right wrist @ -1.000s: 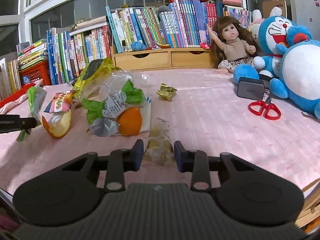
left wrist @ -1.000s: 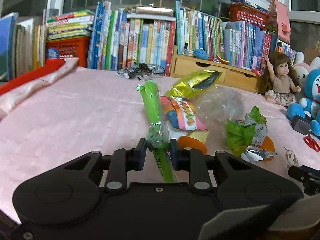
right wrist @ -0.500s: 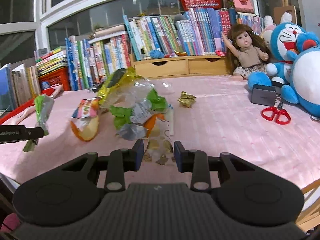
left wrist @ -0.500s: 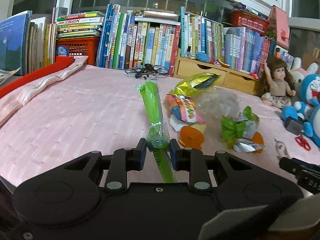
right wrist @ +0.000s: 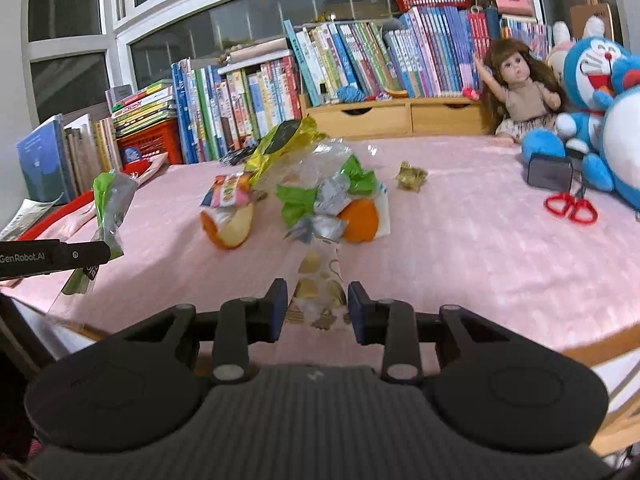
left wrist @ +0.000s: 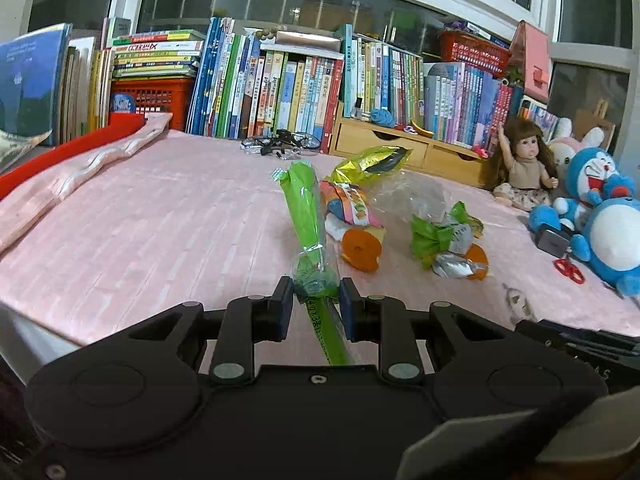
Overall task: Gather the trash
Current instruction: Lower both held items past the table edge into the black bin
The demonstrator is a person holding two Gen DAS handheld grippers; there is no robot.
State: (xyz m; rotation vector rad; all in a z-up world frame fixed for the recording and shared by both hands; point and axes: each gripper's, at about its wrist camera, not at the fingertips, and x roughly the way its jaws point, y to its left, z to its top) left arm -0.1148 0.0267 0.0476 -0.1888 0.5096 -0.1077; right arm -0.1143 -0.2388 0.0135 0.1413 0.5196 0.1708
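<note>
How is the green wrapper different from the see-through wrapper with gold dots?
The green wrapper is long, thin and bright green; the see-through wrapper with gold dots is shorter, wider and clear with gold spots. The green wrapper sits in the left tongs; the dotted one sits in the right tongs. Both are crinkly plastic trash, pinched and lifted off the pink cloth.

Even indoor light falls from above on the pink cloth (left wrist: 160, 216), with only faint shadows; the window panes (left wrist: 248, 4) behind are dark and carry dull reflections. Fisheye distortion bends the window frames and book rows at the edges; the right wrist view is slightly softer.
</note>
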